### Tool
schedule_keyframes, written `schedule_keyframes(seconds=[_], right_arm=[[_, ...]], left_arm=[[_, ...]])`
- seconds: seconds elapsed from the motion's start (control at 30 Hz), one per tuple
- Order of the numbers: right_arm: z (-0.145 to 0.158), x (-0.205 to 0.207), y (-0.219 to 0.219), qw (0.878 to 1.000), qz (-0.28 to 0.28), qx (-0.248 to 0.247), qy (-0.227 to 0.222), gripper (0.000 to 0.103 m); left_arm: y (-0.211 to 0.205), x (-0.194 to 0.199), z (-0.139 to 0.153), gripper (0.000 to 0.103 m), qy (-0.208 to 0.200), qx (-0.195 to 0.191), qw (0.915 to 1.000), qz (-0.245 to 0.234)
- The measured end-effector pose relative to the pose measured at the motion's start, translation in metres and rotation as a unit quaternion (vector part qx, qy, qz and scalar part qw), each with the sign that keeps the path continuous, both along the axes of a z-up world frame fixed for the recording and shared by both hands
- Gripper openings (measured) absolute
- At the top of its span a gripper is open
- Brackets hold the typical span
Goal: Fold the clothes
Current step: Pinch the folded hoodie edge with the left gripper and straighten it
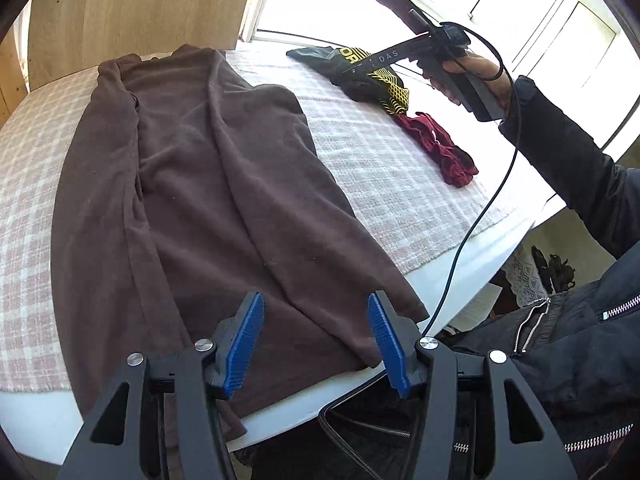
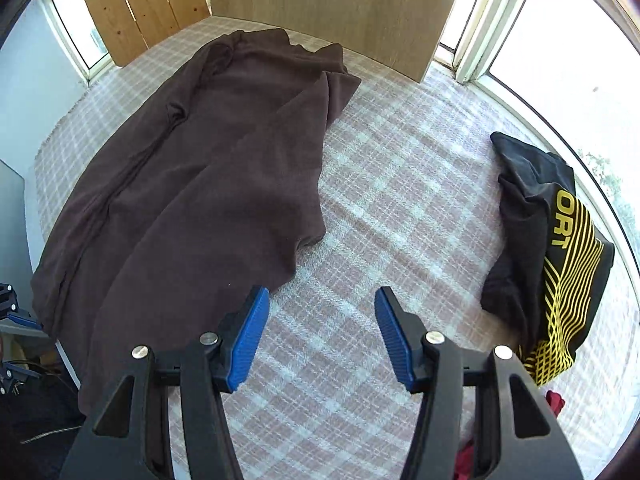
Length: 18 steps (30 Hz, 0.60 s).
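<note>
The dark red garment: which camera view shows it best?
The left wrist view: the dark red garment lies whole and crumpled on the checked cloth, near the black and yellow garment. The right wrist view shows only small red scraps at the bottom edge, behind the gripper.

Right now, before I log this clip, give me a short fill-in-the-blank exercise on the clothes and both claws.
1. The large brown garment lies on a ____ tablecloth.
2. The black garment carries ____ lettering and stripes.
3. The left claw and right claw both stand ____, holding nothing.
4. Beside the black garment lies a small ____ garment.

Missing words: checked; yellow; open; red
</note>
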State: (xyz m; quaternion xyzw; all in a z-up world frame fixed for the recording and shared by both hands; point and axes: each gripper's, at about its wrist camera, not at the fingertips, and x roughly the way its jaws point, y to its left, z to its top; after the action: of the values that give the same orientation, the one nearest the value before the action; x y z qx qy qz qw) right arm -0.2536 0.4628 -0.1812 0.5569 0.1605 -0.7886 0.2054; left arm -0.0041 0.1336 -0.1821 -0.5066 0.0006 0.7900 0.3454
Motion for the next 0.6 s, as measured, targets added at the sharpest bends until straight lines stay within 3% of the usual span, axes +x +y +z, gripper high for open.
schedule_keyframes(seconds=[0.13,0.37,0.6], right_arm=[[0.005,0.0,0.015,0.999,0.043,-0.004,-0.005,0.055],[-0.002,0.003,0.018,0.995,0.102,0.013,-0.007,0.055],[-0.015,0.014,0.008,0.992,0.127,0.005,-0.018,0.055]], left_arm=[[0.051,0.034,-0.003,0.053,-0.005,-0.028,0.9992,0.026],[0.114,0.067,-0.016,0.053,-0.002,-0.083,0.9965,0.011],[0.11,0.057,-0.033,0.053,0.003,-0.133,0.9905,0.035]])
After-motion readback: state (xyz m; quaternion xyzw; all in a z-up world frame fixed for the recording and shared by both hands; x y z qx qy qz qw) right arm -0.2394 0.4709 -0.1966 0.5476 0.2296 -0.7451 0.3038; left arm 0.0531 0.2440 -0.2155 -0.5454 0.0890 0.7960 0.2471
